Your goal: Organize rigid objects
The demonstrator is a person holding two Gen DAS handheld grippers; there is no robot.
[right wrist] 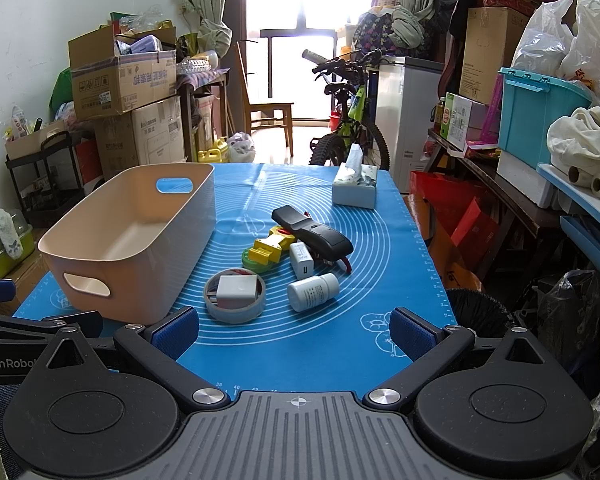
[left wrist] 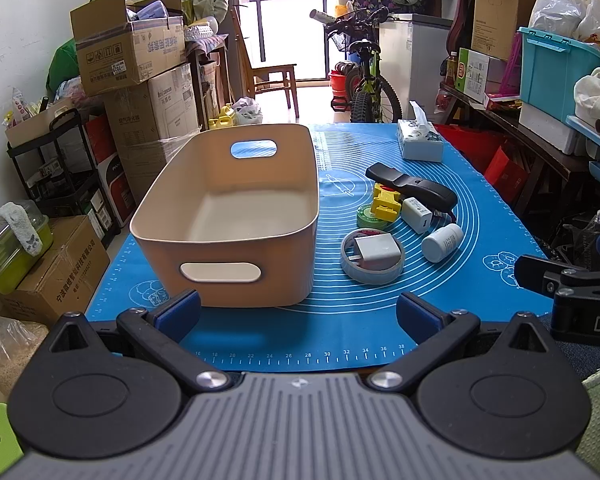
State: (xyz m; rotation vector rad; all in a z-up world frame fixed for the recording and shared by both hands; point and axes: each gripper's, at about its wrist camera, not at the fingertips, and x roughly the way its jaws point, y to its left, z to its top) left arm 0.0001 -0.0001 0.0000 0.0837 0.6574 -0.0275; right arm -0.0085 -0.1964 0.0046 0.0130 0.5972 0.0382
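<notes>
Nearest of all, the left gripper [left wrist: 298, 312] is hovering at the front edge of the surface with its fingers [left wrist: 178, 310] spread wide and holding nothing, and the right gripper [right wrist: 294, 330] is hanging beside it in the same way, its blue-padded fingers [right wrist: 410, 334] apart and empty. Both are sitting over a blue mat [right wrist: 320, 344] printed with white rings. Just beyond the left gripper, a beige basket [left wrist: 236, 216] with cut-out handles is standing on the left half of the mat, its inside bare. To its right, a grey tape roll [right wrist: 235, 298] is lying flat with a white charger [right wrist: 237, 290] resting inside its ring. Just beside that, a white pill bottle [right wrist: 313, 292] is lying on its side. Behind the bottle, a small white adapter [right wrist: 302, 260] is lying against a yellow plastic piece [right wrist: 267, 252], which is sitting on top of a green roll [right wrist: 249, 261]. A black handset-shaped device [right wrist: 312, 232] is stretching diagonally behind these, touching the yellow piece, with something red poking out from under it that I cannot make out. Farther back, well apart from the cluster, a tissue box [right wrist: 355, 190] is standing near the far right edge. Past the surface, a bicycle [right wrist: 348, 120] is leaning by the bright window.
</notes>
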